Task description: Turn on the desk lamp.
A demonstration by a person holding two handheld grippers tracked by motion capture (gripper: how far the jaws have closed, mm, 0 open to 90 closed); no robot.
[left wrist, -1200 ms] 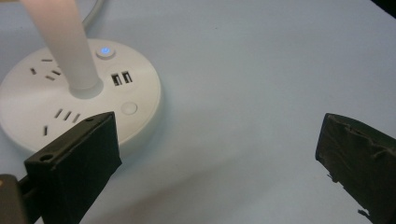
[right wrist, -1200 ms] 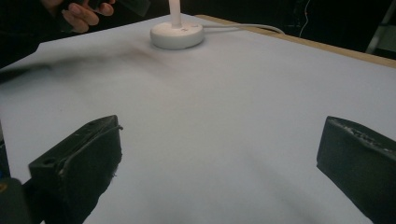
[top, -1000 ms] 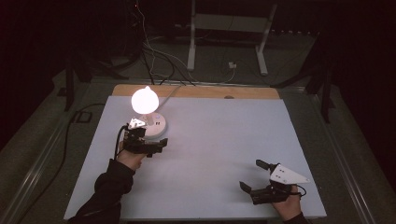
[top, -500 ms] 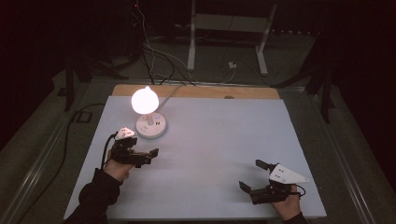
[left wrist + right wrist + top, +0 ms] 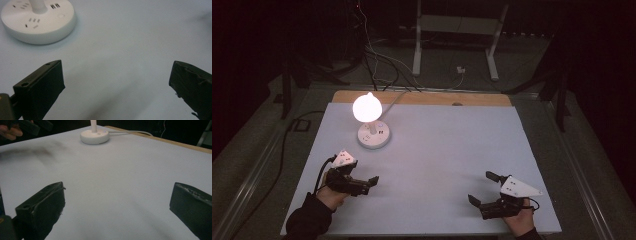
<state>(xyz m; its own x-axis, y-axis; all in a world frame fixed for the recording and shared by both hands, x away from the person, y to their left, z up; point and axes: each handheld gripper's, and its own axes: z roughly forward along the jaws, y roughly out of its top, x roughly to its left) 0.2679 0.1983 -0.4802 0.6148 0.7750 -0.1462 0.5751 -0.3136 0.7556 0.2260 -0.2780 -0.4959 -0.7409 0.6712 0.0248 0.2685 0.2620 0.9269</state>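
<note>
A small white lamp stands at the back left of the table, its bulb point(image 5: 367, 107) glowing above a round white base point(image 5: 373, 136). That base point(image 5: 37, 20) has sockets and a button on its top. My left gripper point(image 5: 369, 184) is held low over the white table, a short way in front of the base and apart from it. Its jaws are wide open with nothing between them point(image 5: 116, 85). My right gripper point(image 5: 480, 188) rests near the front right, also open and empty point(image 5: 117, 205). The lamp base point(image 5: 94, 137) lies far ahead of it.
The white tabletop point(image 5: 447, 150) has a wooden strip point(image 5: 452, 99) along its far edge. The lamp's white cable point(image 5: 132, 131) runs off the back. Dark floor, cables and a stand's metal legs point(image 5: 454, 45) lie beyond. The other hand point(image 5: 10, 131) shows at top left.
My left gripper has drawn back from the lamp base toward the table's near left side. The lamp stays lit. The right gripper has not moved.
</note>
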